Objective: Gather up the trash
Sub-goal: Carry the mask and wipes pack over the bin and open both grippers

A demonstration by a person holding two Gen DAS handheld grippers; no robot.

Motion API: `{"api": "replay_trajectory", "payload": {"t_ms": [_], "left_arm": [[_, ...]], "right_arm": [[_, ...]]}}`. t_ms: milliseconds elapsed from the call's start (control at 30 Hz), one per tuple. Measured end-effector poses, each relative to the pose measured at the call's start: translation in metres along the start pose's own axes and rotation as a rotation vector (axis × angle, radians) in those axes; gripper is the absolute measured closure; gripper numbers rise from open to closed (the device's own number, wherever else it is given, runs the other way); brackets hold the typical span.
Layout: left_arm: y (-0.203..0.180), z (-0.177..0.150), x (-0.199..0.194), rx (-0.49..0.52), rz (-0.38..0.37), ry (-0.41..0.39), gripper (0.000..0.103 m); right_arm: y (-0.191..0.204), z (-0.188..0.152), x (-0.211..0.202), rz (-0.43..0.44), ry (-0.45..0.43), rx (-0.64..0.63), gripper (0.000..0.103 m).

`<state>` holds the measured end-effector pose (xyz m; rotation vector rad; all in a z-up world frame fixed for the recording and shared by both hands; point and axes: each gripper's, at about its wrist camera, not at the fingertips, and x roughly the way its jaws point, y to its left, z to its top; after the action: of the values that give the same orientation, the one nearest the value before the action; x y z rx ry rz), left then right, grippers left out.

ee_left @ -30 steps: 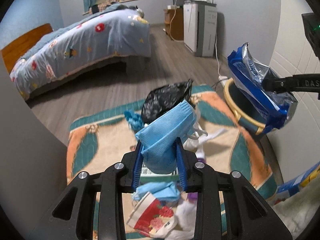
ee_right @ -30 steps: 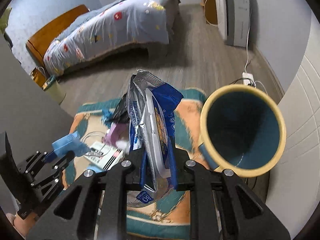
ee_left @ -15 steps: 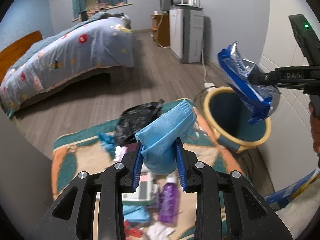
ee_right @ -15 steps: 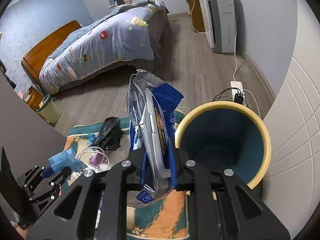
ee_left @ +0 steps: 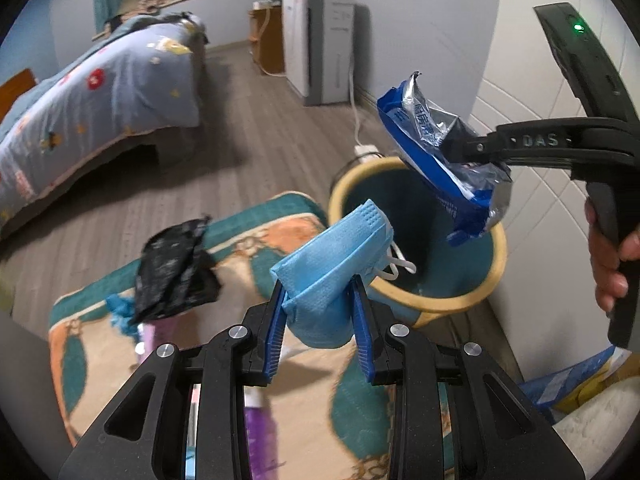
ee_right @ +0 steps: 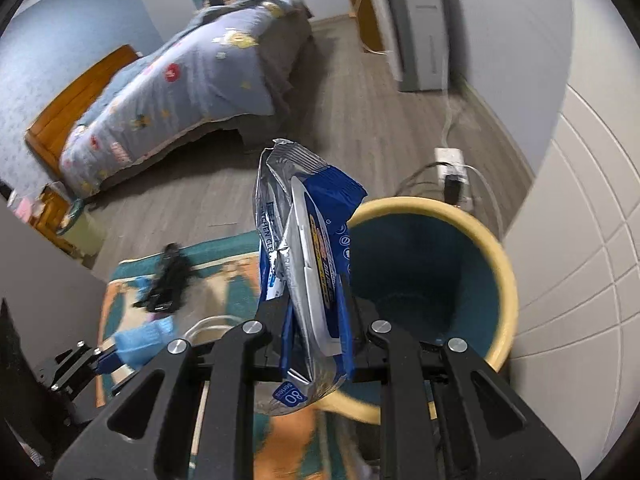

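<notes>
Above the bin [ee_right: 496, 248], my right tool [ee_right: 316, 320] clamps a wrapper [ee_right: 308, 264]; beside it, my left tool [ee_left: 320, 316] clamps a face mask [ee_left: 336, 256] near the rim.

A bedroom: quilted bed [ee_right: 192, 92], patterned rug [ee_left: 256, 240].

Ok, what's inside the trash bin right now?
The trash bin shows only its dark teal wall and floor, seemingly empty. The blue wipes packet in the right gripper hides its near-left part, so anything there is unseen.
</notes>
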<state>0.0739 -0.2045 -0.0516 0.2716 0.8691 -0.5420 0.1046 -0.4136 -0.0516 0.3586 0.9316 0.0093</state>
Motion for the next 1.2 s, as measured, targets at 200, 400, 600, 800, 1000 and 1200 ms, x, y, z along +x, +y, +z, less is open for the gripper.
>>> {"api": "replay_trajectory", "payload": {"t_ms": [200,400,600,800,1000,1200], "left_arm": [[-0.021,0.010,0.019,0.049,-0.013,0.011,0.071],[-0.039,0.020,0.036,0.096,-0.022,0.013,0.071],[-0.055,0.030,0.061,0.158,-0.013,0.020,0.071],[-0.070,0.033,0.086,0.174,-0.046,0.040,0.071],[-0.082,0.032,0.113,0.119,-0.119,0.072,0.071],[-0.089,0.031,0.127,0.156,-0.099,0.085,0.053]], "right_arm": [[-0.049,-0.002,0.023,-0.088,0.042,0.090,0.085],[-0.078,-0.007,0.036,-0.125,0.063,0.153,0.085],[-0.091,-0.012,0.046,-0.143,0.093,0.194,0.085],[-0.096,-0.015,0.049,-0.169,0.108,0.212,0.085],[-0.104,-0.019,0.056,-0.185,0.145,0.244,0.085],[-0.105,-0.021,0.062,-0.175,0.162,0.255,0.085]]}}
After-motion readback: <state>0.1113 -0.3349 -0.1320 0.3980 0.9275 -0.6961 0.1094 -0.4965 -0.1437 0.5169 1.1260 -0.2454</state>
